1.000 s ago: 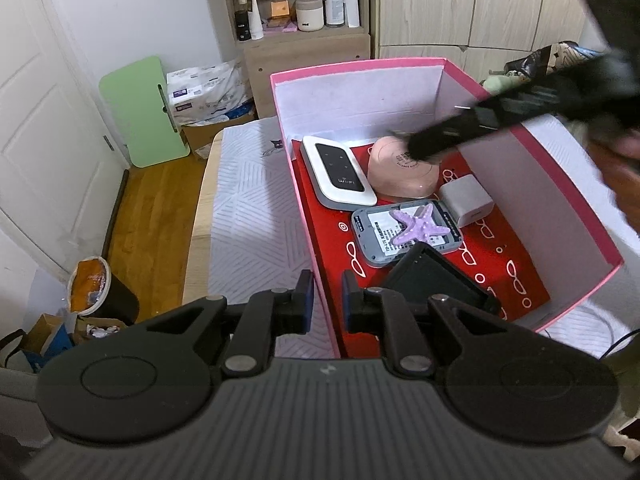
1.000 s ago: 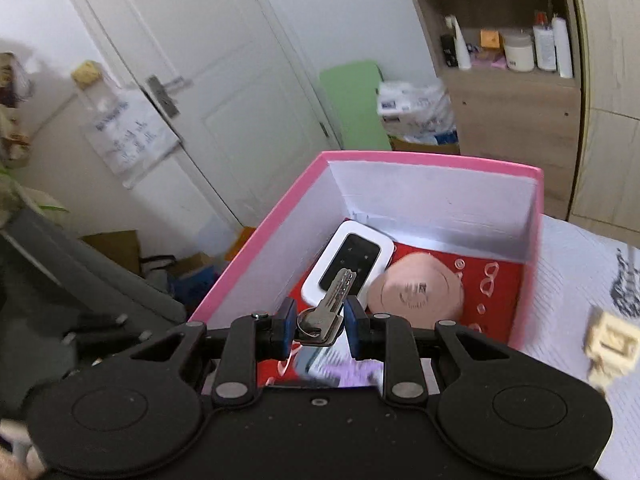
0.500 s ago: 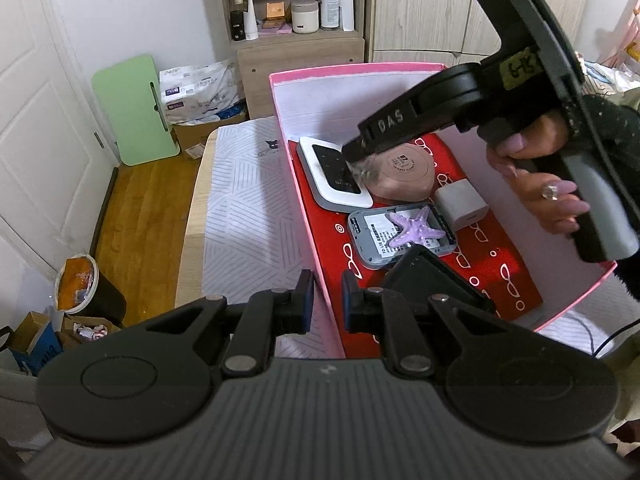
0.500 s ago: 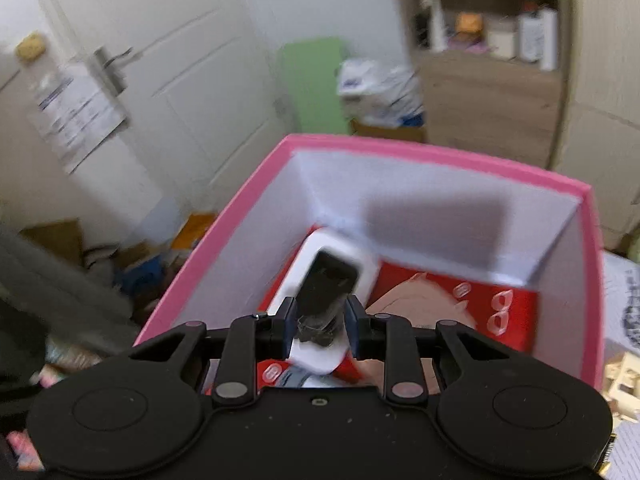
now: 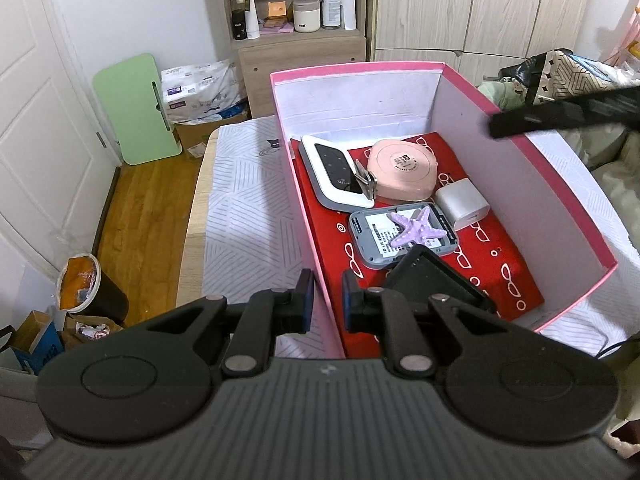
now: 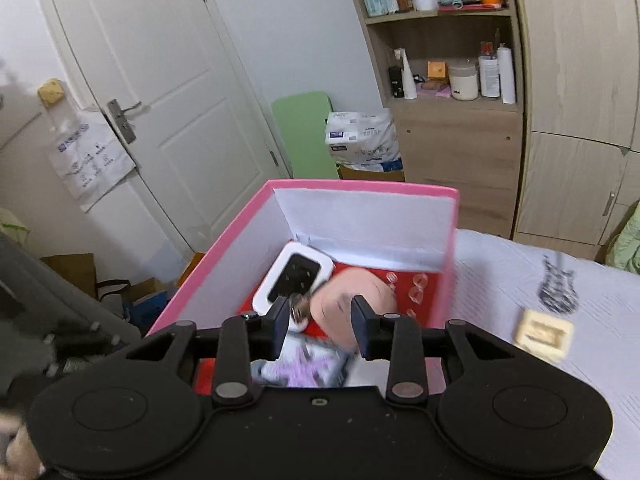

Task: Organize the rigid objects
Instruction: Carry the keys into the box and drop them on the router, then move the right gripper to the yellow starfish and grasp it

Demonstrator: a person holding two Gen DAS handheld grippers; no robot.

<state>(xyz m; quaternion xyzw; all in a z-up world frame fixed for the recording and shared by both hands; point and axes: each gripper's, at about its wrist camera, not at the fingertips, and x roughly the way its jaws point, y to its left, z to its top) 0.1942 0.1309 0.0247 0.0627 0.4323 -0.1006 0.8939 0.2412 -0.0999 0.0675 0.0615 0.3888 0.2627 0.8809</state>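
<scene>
Key point(image 5: 365, 181): lies in the pink box point(image 5: 520, 152) on the white device point(image 5: 334, 174), beside the pink case point(image 5: 402, 168); long axis apparently toward the far wall.
Right gripper point(image 6: 320, 316): jaws just widened, empty.
Left gripper point(image 5: 325, 298): clamped on the box's near wall.

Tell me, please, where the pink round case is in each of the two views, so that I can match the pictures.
Left wrist view: the pink round case lies inside the pink box, in its far half, right of the white device.
Right wrist view: the case shows blurred, low centre, just beyond the fingertips.
Shared landmark: the white device, directly left of the case in both.
</scene>
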